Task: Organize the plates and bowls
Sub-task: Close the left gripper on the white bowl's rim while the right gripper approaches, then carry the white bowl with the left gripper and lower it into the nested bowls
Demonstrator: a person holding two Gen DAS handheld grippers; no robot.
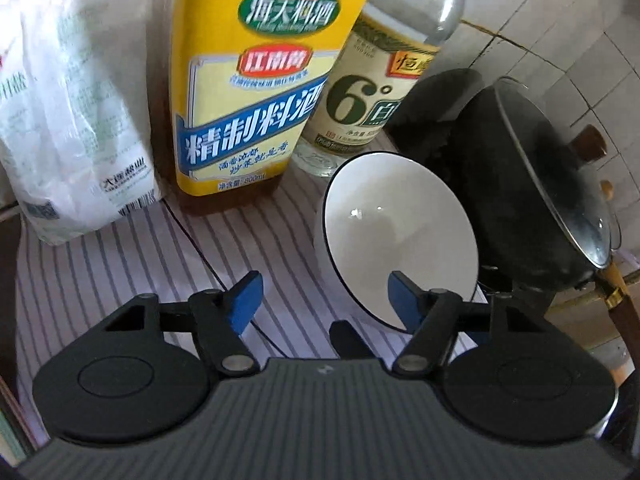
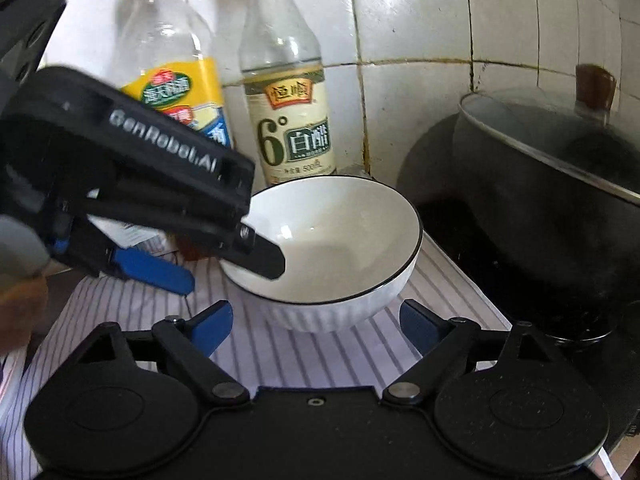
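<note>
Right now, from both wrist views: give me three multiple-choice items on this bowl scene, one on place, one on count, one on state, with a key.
1. What stands directly behind the white bowl, against the tiled wall?
A. The white vinegar bottle
B. A kettle
C. A stack of plates

2. How many bottles stand on the counter?
A. One
B. Two
C. Four

3. How does the left gripper stand at the bowl?
A. Shut, far from it
B. Open, one finger inside the rim
C. Clamped on the pot lid

Key: 1 A, its label rises just behind the rim. 2 B, the yellow-label bottle and the vinegar bottle. 3 B, the right wrist view shows one finger over the bowl's inside, the other outside.
</note>
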